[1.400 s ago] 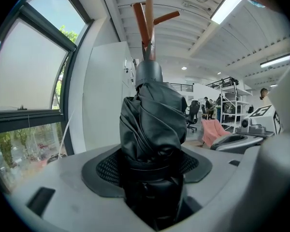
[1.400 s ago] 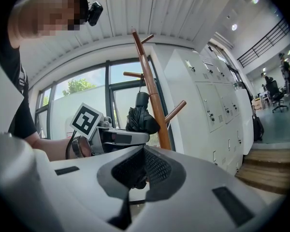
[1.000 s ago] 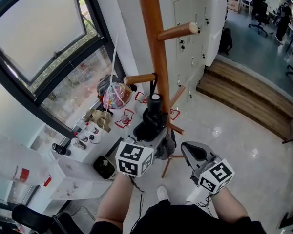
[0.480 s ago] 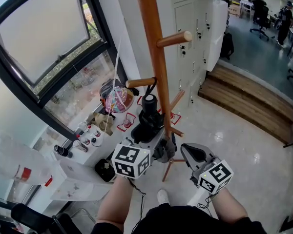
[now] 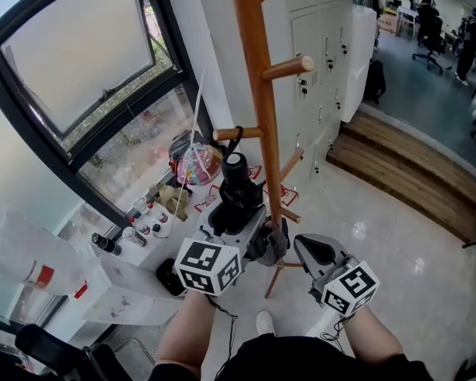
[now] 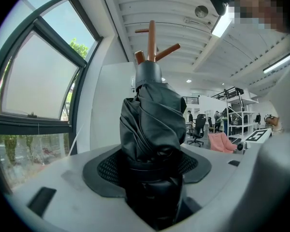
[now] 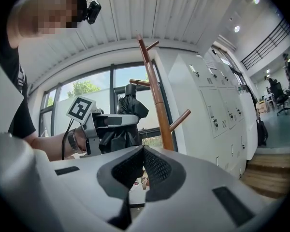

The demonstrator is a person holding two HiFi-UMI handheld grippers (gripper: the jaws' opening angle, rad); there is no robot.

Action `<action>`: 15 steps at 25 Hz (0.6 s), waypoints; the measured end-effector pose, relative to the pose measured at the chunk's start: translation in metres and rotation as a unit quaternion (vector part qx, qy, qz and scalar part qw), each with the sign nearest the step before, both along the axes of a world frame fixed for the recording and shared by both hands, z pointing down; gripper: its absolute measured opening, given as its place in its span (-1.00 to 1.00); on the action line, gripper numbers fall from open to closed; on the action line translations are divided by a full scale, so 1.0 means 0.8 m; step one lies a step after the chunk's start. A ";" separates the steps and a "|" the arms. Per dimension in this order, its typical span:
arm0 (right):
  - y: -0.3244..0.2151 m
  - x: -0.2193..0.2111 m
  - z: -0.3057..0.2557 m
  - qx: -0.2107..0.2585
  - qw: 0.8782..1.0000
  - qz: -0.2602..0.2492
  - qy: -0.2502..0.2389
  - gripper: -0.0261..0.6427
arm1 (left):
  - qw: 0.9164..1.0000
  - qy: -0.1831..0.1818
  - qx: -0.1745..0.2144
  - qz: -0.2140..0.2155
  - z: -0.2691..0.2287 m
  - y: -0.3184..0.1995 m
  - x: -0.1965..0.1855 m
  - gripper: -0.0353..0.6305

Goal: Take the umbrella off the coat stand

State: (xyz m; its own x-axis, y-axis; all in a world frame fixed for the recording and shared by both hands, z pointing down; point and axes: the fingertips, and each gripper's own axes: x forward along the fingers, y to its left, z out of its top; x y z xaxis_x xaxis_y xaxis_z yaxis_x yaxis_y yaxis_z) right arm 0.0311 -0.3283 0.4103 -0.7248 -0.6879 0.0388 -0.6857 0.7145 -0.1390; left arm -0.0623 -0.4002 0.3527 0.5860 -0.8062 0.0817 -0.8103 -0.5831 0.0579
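Your left gripper [image 5: 239, 227] pinches the folded black umbrella [image 5: 236, 182], upright just beside the coat stand [image 5: 258, 78]. Only the head view shows its strap looped over a peg [image 5: 252, 132]. Your right gripper [image 7: 141, 150] holds nothing, its jaws pressed together. The umbrella has risen slightly since a second ago.

head view: high above, steeply down past both forearms [image 5: 192, 328]; coat stand [image 5: 258, 94] trunk close ahead. left gripper view: along own jaws, umbrella [image 6: 152, 124] very near, filling centre, coat stand top behind. right gripper view: level, toward left gripper [image 7: 117, 129]. all three share coat stand and umbrella.
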 end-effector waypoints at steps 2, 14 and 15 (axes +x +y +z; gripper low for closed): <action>0.002 -0.001 -0.002 0.002 1.000 -0.003 0.000 -0.76 | 1.000 0.002 0.003 -0.007 -0.004 0.003 -0.005 -0.03; 0.015 -0.006 -0.015 0.012 1.000 -0.020 0.002 -0.76 | 0.998 0.025 0.018 -0.047 -0.023 0.023 -0.038 -0.03; 0.017 -0.006 -0.016 0.013 1.000 -0.022 0.002 -0.76 | 0.998 0.024 0.018 -0.051 -0.023 0.026 -0.041 -0.03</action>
State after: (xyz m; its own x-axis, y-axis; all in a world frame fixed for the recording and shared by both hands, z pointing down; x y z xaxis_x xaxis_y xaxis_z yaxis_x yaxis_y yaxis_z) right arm 0.0262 -0.3149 0.3979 -0.7536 -0.6569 0.0254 -0.6548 0.7467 -0.1173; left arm -0.0948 -0.3796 0.3345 0.5036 -0.8635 0.0252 -0.8621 -0.5005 0.0792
